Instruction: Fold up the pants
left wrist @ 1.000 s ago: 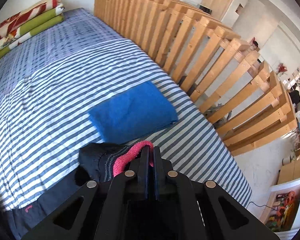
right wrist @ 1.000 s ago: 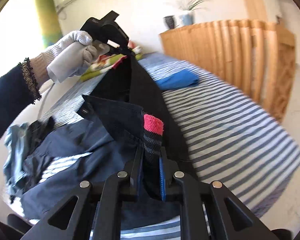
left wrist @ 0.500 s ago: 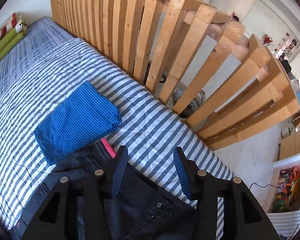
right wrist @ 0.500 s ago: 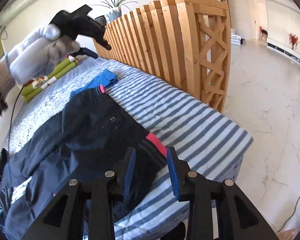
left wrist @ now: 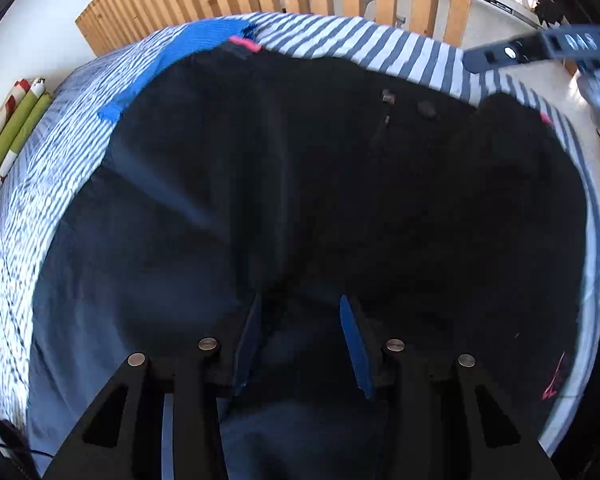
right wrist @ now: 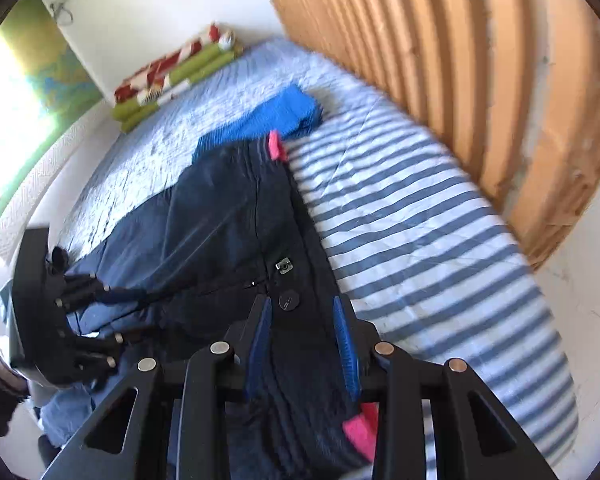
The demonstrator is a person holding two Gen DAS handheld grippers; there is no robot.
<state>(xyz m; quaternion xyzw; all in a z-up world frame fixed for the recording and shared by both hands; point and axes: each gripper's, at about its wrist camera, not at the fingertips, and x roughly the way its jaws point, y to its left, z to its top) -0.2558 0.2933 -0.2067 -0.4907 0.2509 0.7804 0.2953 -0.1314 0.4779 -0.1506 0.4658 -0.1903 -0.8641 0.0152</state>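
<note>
Both pairs of jaws stand apart with nothing pinched. The left gripper (left wrist: 300, 328) hangs over the dark pants (left wrist: 320, 200), its blue pads spread, having just narrowed a little, with only loose fabric below them. The right gripper (right wrist: 302, 332) is spread too, having opened within the last second, above the waistband beside the round button (right wrist: 289, 301).

The pants lie flat along the striped bed cover (right wrist: 420, 232), waist toward the near end and the legs running away to the left in the right wrist view.

That view shows the whole layout: the fly, a pink cuff (right wrist: 276, 146) touching a folded blue cloth (right wrist: 276, 116), another pink patch (right wrist: 362, 428) just under the right fingers, and the left tool at the left edge over the legs. The left wrist view is nearly filled with dark fabric, and only there a small pink logo (left wrist: 554, 380) shows on the fabric at lower right.

Around the bed: a wooden slat railing (right wrist: 480, 60) along the far side and rolled green-and-red bedding (right wrist: 172, 76) by the wall. The blue cloth lies partly under the pants' top corner.
</note>
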